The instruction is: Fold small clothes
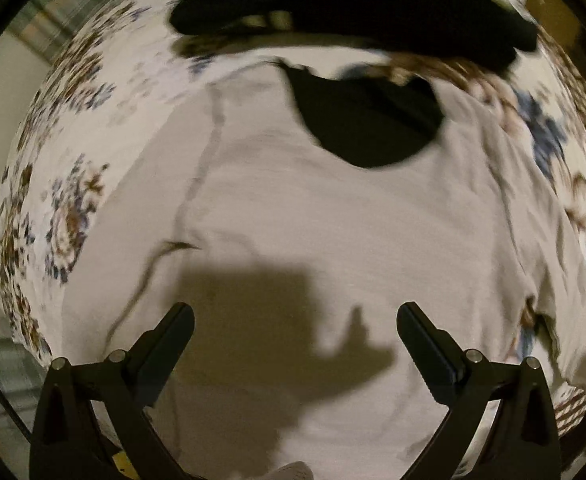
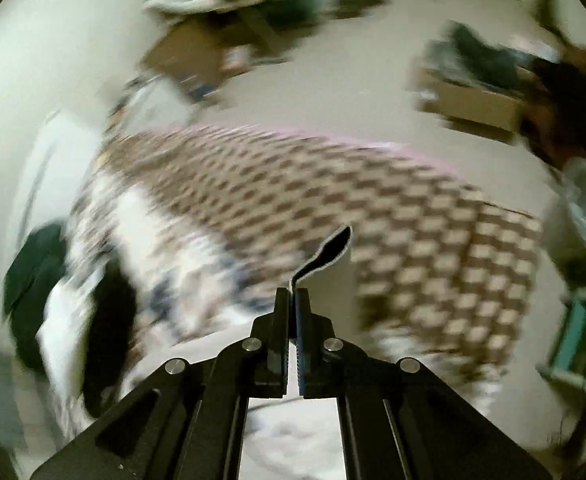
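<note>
A bed in a floral sheet [image 1: 69, 216] carries a white shirt [image 1: 333, 220] spread flat and black clothes [image 1: 333, 12] beyond it.

Patterned bedspread [image 1: 73, 216], cardboard box [image 2: 473, 104]

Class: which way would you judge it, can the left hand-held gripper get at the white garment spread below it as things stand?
Probably yes. The left hand-held gripper is open above the white garment, with only its shadow on the cloth beneath. The dark piece lies farther up, out of the way.
</note>
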{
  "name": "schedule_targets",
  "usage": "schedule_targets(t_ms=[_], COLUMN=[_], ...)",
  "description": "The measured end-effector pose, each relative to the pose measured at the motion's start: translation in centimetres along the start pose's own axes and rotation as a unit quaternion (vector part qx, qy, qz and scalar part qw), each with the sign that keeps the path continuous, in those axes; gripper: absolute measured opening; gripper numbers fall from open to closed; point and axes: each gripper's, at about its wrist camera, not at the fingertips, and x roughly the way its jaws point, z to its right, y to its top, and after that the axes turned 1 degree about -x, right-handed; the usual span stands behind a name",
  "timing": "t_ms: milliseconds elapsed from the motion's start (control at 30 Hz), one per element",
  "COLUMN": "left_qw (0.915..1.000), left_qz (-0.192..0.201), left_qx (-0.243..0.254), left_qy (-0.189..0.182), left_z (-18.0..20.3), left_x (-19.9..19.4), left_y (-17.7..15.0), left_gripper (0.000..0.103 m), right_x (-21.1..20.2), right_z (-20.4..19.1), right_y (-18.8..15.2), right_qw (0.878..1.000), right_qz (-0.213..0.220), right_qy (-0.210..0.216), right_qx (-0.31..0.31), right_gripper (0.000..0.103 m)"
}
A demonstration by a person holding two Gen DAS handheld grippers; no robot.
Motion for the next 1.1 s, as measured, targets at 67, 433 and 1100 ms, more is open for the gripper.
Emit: schedule_targets(t_ms=[67,433,1100], left_qw=[0.9997,0.9827,0.9151], left_qz=[0.006,0.013,-0.043], left_qx=[-0.021,-0.175,-0.4], left_qy=[0.003,0.059,0.016], left_z=[-2.9,-22.3,-36.7], left_x=[0.0,1.1,4.8], left_y=[0.3,-0.4,-11.1], left_gripper=[0.103,0.103,0.103], right_x=[-0.1,11.6,15.6], right_z=[-4.3,-28.1,-28.0], right_y=[-1.8,-26.2,-32.2], right_qw=[0.998,0.926,0.887], right_qz=[-0.023,-0.184,-0.283], right_qy=[0.039,0.113,0.059], right_qx=[-0.04,-0.309,-0.36], right_gripper=[0.003,0.003,0.072])
